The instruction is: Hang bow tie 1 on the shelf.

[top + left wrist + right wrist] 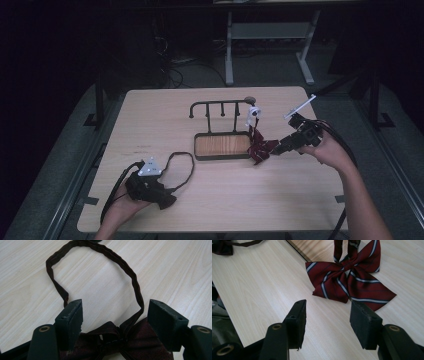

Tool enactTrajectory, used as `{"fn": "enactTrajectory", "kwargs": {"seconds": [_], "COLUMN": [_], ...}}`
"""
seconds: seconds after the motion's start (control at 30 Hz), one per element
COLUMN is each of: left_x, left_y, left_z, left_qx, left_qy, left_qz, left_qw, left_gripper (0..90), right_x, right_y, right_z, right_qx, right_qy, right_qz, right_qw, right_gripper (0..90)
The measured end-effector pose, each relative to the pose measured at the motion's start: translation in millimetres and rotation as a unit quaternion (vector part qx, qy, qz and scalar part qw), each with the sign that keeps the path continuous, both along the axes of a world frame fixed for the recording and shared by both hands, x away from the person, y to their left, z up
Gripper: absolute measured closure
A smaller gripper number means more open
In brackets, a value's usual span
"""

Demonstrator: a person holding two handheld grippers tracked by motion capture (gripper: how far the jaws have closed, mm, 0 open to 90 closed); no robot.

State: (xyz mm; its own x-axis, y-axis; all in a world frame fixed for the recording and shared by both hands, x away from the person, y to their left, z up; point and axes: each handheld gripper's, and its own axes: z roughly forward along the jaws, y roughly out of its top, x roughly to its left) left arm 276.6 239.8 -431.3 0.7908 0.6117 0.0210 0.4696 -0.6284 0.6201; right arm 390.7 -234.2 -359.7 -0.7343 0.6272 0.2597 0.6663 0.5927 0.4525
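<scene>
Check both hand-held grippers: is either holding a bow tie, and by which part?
Nothing is held. The left hand-held gripper stands open over the dark bow tie, pads off it. The right hand-held gripper is open, short of the striped bow tie.

— What do the tools look like?
— Both are black. The left gripper (pixel 165 199) carries a grey three-cornered plate (pixel 150 167) with small dark spots on top; the right gripper (pixel 281 146) has a pale plate (pixel 300 107) seen edge-on at its far side.
— Cables?
— Black ones trail from each toward the near edge.
— And close up?
— Blocky matt pads (pixel 72 322), scuffed at the edges, on arms with brass-ringed holes (pixel 276 326). The person's forearms are bare, no sleeves.
</scene>
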Motion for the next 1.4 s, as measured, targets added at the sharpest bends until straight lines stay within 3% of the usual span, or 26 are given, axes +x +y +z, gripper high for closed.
{"fn": "enactTrajectory", "kwargs": {"seconds": [0.7,0.97,1.33,1.4], "left_x": [-1.1,-0.6,-0.2,-0.1], "left_y": [-1.1,-1.3,-0.8,-0.8], "left_z": [-0.6,-1.0,-0.6,-0.9], "left_qx": [-0.004,0.005,0.005,0.006], "left_qy": [-0.002,-0.001,-0.004,-0.005], "left_qz": [0.003,-0.001,0.001,0.001], "left_qw": [1.0000,1.0000,1.0000,1.0000], "left_gripper": [29.4,29.3,29.4,29.4], "right_x": [-31.4,-49.6,-66.6,-67.1], "right_y": [-13.9,-13.5,-15.1,-15.2], "right_z": [-25.6,-34.3,-45.7,-48.5], "right_qx": [0.029,0.020,0.050,0.032], "right_qy": [-0.008,-0.018,-0.030,-0.029], "right_qz": [-0.003,0.001,-0.003,-0.005], "right_qw": [0.9996,0.9996,0.9983,0.9991], "right_gripper": [46.0,45.6,45.8,45.5]}}
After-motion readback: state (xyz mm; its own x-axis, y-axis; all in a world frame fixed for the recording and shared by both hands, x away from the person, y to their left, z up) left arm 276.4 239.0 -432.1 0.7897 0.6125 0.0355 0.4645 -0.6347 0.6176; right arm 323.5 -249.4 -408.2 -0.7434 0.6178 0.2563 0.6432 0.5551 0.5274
